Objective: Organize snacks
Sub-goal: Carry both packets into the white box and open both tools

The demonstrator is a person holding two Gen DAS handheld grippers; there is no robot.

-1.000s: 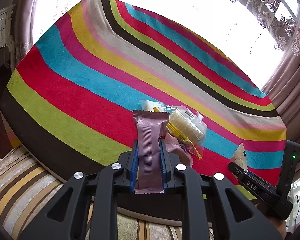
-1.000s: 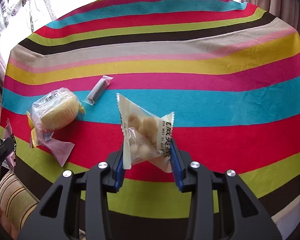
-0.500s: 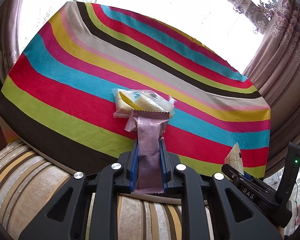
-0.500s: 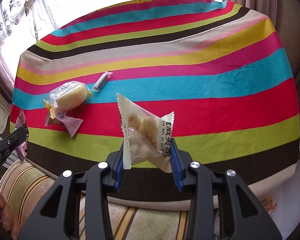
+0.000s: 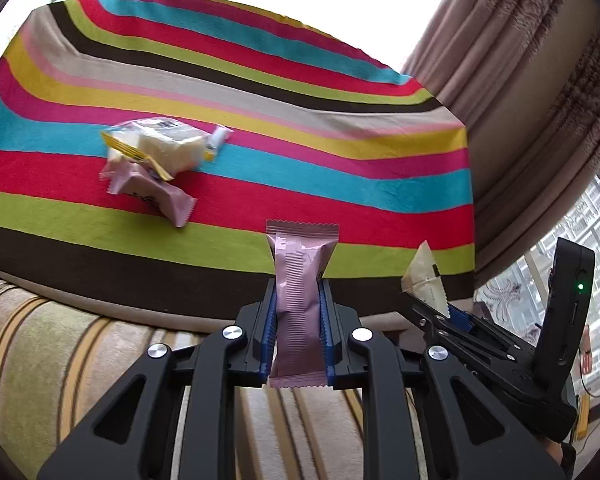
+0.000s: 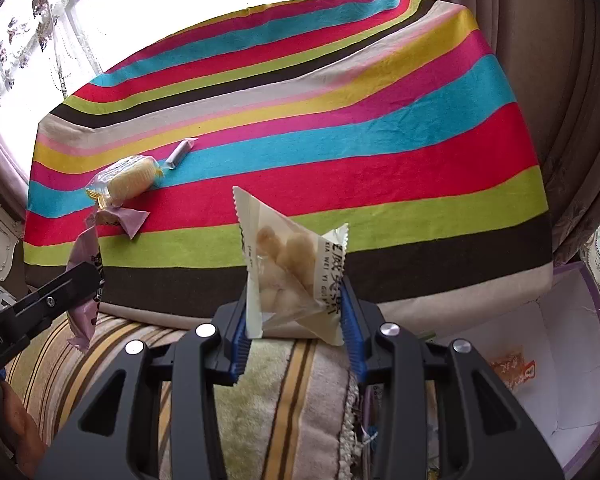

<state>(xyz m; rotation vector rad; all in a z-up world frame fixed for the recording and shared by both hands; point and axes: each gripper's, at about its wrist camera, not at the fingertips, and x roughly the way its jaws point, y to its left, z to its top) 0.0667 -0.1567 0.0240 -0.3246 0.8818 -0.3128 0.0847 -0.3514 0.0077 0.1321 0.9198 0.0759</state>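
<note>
Left wrist view: left gripper is clamped on a pink snack bar, bottom center. Right gripper is pinching a clear puff-snack bag, center frame.

Striped cloth, curtains, striped cushion

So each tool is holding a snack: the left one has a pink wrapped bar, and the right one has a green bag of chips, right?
Not quite. The left tool does hold the pink wrapped bar, but the right tool holds a clear and white bag of pale round puffs, as the right wrist view shows.
</note>
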